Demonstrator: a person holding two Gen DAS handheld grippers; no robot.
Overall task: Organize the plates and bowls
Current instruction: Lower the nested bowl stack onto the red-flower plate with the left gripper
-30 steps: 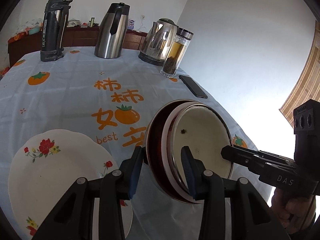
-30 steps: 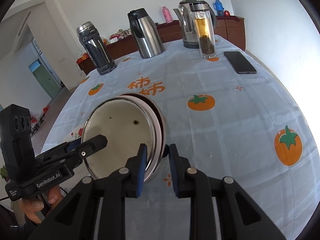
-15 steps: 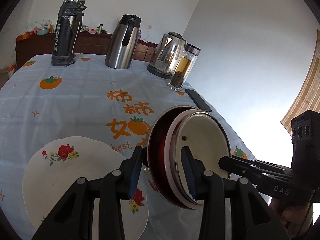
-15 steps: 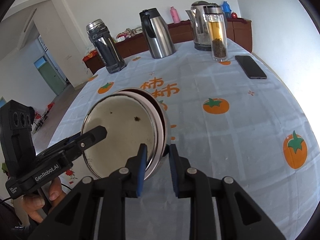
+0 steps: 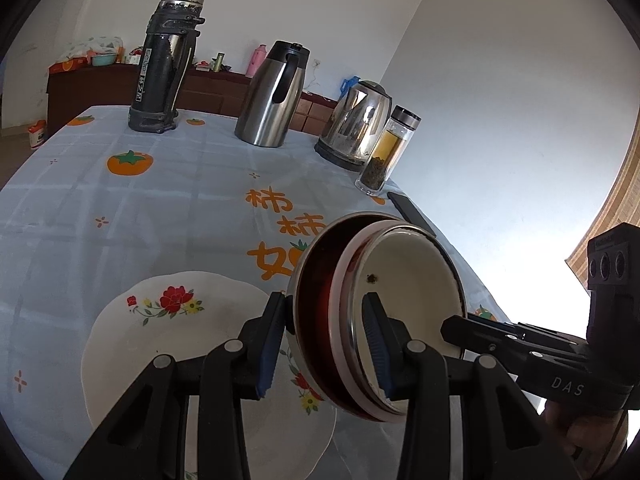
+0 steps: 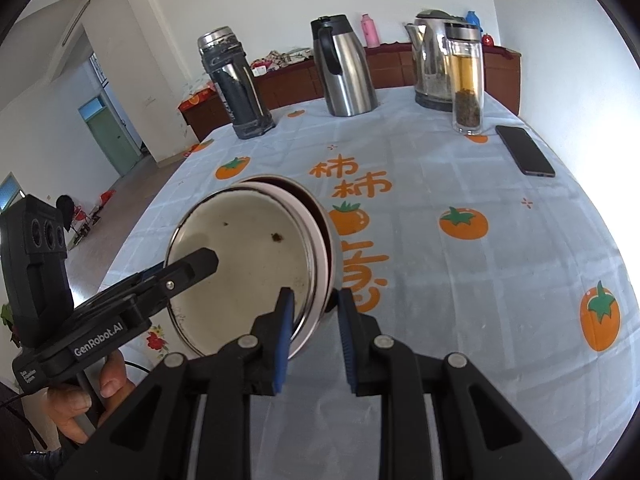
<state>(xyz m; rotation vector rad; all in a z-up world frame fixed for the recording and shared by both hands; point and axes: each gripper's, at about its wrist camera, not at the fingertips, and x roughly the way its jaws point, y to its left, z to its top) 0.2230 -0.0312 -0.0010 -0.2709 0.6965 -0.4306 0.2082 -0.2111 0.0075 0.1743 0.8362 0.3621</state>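
Note:
A stack of nested bowls, steel outside with red, pink and cream insides, hangs tilted in the air between both grippers. My left gripper is shut on its rim on one side. My right gripper is shut on the opposite rim; the stack also shows in the right wrist view. A white plate with red flowers lies on the tablecloth, below and left of the stack. Only a flowered corner of the plate shows in the right wrist view.
At the table's far side stand a dark flask, a steel jug, an electric kettle and a glass tea bottle. A black phone lies by the right edge. A sideboard is behind.
Both grippers have carried the bowl stack left, so that it now hangs over the edge of the flowered plate. Both grips are unchanged.

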